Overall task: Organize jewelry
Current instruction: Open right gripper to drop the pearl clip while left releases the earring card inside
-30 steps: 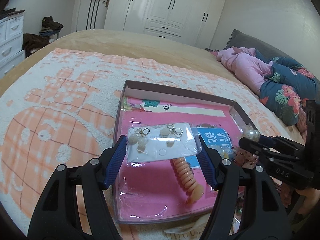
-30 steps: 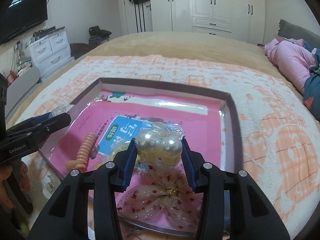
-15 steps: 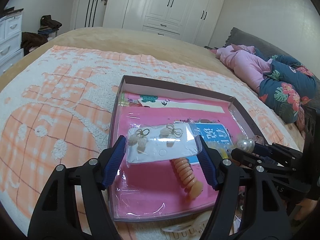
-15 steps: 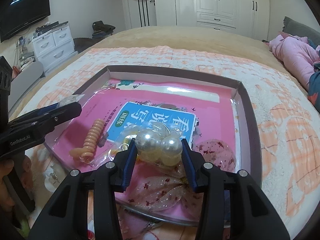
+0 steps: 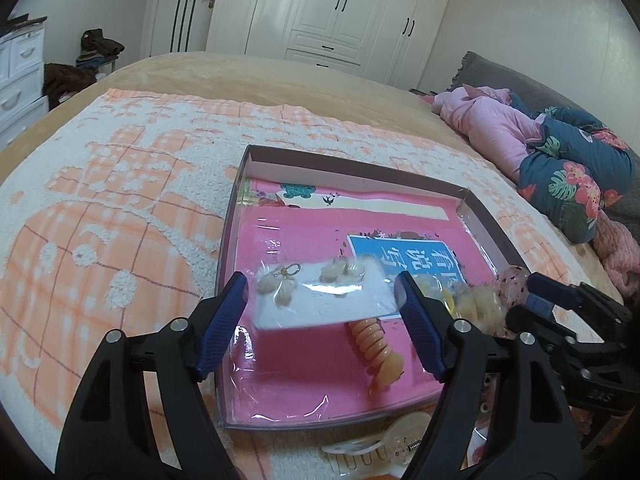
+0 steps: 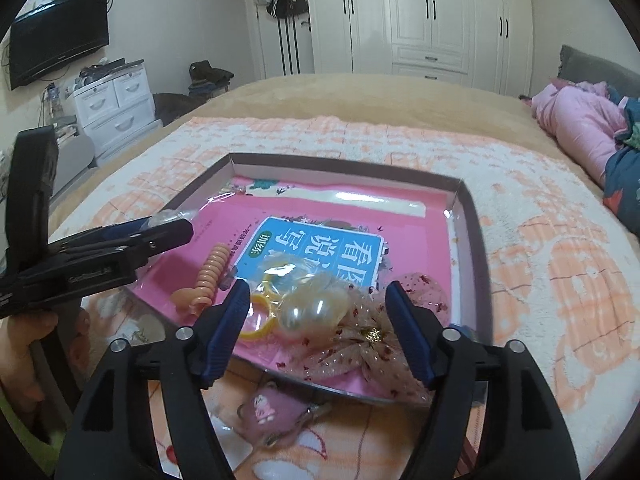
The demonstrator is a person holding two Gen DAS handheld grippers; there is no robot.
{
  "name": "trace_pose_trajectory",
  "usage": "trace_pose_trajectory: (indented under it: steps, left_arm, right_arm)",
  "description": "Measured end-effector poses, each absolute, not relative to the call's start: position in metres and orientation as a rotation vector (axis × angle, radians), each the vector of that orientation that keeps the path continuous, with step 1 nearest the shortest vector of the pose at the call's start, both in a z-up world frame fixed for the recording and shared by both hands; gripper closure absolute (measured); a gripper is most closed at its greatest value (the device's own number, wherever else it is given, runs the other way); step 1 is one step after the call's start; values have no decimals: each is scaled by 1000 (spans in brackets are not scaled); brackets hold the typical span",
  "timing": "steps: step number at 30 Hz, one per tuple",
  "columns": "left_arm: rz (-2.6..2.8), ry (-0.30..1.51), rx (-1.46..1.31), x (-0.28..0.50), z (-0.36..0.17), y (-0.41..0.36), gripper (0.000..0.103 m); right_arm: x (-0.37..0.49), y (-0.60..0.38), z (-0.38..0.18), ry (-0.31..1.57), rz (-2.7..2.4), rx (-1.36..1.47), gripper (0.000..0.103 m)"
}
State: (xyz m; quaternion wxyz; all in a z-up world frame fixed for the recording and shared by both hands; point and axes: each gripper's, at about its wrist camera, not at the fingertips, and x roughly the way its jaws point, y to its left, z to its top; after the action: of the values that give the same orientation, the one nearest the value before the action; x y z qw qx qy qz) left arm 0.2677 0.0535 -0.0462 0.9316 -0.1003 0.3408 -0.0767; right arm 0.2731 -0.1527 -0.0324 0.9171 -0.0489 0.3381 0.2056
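1. The earring card (image 5: 320, 298), a white card in a clear sleeve with small pale earrings pinned to it, sat blurred between the left gripper's (image 5: 322, 312) blue pads, above the near part of the box (image 5: 352, 168).
2. The left gripper's jaws had just been opening; the card spanned the gap, and whether the pads pressed on it could not be told.
3. The bag of pearls (image 6: 316, 308) lay inside the box at its near right, on the pink book (image 5: 304, 248) that lined the bottom.
4. The right gripper (image 6: 316, 320) had just opened its jaws and stood released; the bag lay between the pads, clear of both.
5. A yellow ring (image 6: 260, 318) lay just left of the pearls, and a peach spiral hair tie (image 5: 376, 350) lay further left.
6. A sheer spotted bow (image 6: 368, 344) rested at the box's near right edge.
7. A pink charm (image 6: 268, 412) and a white hair claw (image 5: 380, 444) lay outside the box, near its front, on the peach-and-white blanket (image 5: 120, 208).
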Motion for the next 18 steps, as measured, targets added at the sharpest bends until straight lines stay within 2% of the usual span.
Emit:
trace_pose_trajectory:
  steps: [4,10,18]
  left_arm:
    - [-157,701,-210,266,-45,54,33]
    - [-149,679,-219,253,-36,55,26]
    - [-135,603,-202,223,-7,50,13]
  right_arm:
    - [264,-155,-26,671,417,-107,30]
    - [250,-164,-12,624,416,-85,22]
    - [233,-184,12,558,402,-41,18]
